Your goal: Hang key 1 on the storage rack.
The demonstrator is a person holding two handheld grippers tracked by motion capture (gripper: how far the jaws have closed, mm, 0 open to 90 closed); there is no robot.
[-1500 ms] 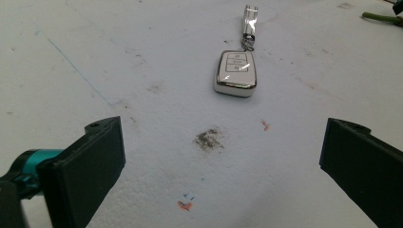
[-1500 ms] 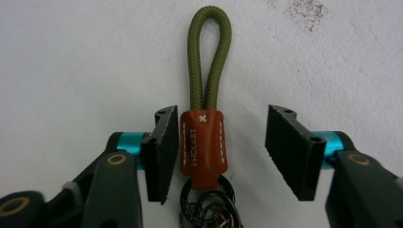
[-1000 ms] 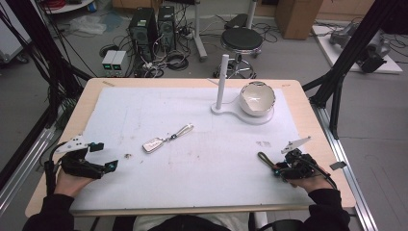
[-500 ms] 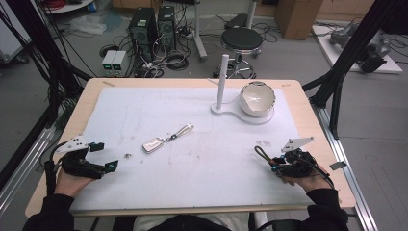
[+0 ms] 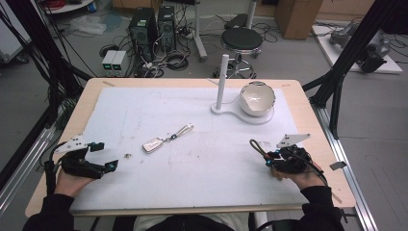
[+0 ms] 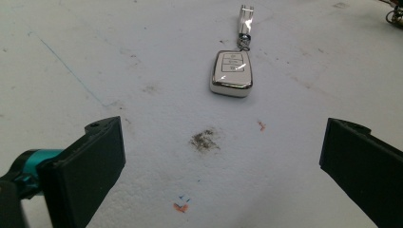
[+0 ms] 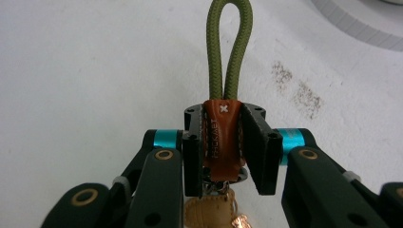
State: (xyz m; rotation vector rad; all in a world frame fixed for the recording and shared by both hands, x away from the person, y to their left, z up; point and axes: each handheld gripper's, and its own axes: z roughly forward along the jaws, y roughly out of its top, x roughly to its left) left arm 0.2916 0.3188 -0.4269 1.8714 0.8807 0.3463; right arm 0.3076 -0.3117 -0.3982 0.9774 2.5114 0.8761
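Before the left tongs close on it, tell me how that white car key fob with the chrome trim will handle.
The white car key fob with chrome trim looks glossy, so it may slip between flat pads. It lies flat and boxy, so it is unlikely to roll. Its short metal strap hangs from a small ring and will probably dangle and swing once lifted.
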